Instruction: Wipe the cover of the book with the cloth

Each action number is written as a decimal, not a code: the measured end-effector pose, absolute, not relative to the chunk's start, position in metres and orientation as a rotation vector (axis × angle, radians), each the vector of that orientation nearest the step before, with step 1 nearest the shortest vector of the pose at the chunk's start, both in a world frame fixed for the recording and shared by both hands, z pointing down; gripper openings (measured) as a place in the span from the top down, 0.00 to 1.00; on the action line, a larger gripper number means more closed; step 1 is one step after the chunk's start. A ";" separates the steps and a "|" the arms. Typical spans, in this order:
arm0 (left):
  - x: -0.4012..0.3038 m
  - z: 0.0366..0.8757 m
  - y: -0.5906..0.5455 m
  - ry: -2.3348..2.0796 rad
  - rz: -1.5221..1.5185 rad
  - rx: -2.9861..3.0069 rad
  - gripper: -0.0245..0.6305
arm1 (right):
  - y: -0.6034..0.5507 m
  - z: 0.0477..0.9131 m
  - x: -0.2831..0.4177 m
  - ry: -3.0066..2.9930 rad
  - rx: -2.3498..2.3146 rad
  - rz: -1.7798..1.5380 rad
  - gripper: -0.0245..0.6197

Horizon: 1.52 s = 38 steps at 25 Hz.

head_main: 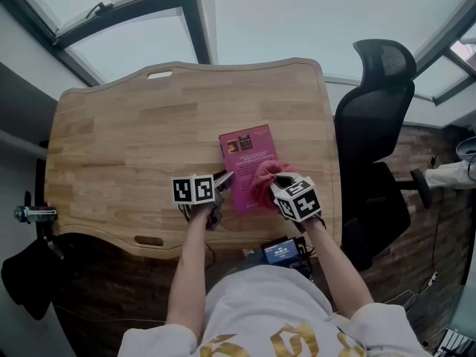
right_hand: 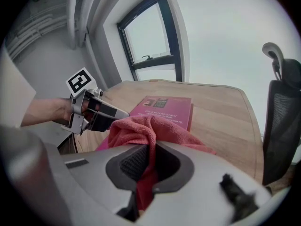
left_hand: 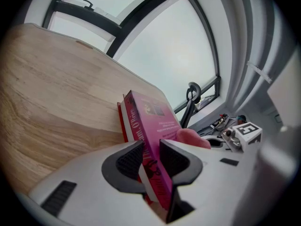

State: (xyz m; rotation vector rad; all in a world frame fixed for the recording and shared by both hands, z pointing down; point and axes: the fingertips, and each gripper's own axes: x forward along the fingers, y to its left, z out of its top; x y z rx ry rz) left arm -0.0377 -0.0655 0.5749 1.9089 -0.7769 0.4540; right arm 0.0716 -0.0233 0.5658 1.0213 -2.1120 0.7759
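Note:
A magenta book (head_main: 250, 163) lies on the wooden table (head_main: 134, 140), back cover up. My left gripper (head_main: 222, 185) is shut on the book's near-left edge; in the left gripper view the spine (left_hand: 149, 147) sits clamped between the two pads. My right gripper (head_main: 277, 185) is shut on a bunched red cloth (head_main: 262, 182) that rests on the book's near-right part. In the right gripper view the cloth (right_hand: 141, 131) spills out over the jaws onto the cover (right_hand: 167, 108), and the left gripper (right_hand: 110, 113) shows at the book's left edge.
A black office chair (head_main: 375, 125) stands close to the table's right side. A small device with a lit screen (head_main: 281, 251) sits just below the near table edge. Bare wood stretches left and behind the book. Windows run along the far side.

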 end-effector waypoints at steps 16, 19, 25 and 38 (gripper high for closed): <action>-0.038 0.575 -0.065 -0.767 0.466 1.909 0.78 | -0.050 0.566 0.070 -2.127 1.019 0.763 0.90; -0.037 0.575 -0.066 -0.768 0.465 1.912 0.78 | -0.056 0.565 0.071 -2.132 1.016 0.761 0.90; -0.038 0.575 -0.065 -0.767 0.467 1.908 0.78 | -0.065 0.566 0.070 -2.139 1.006 0.752 0.90; -0.037 0.576 -0.065 -0.765 0.467 1.900 0.78 | -0.090 0.566 0.070 -2.155 0.989 0.727 0.90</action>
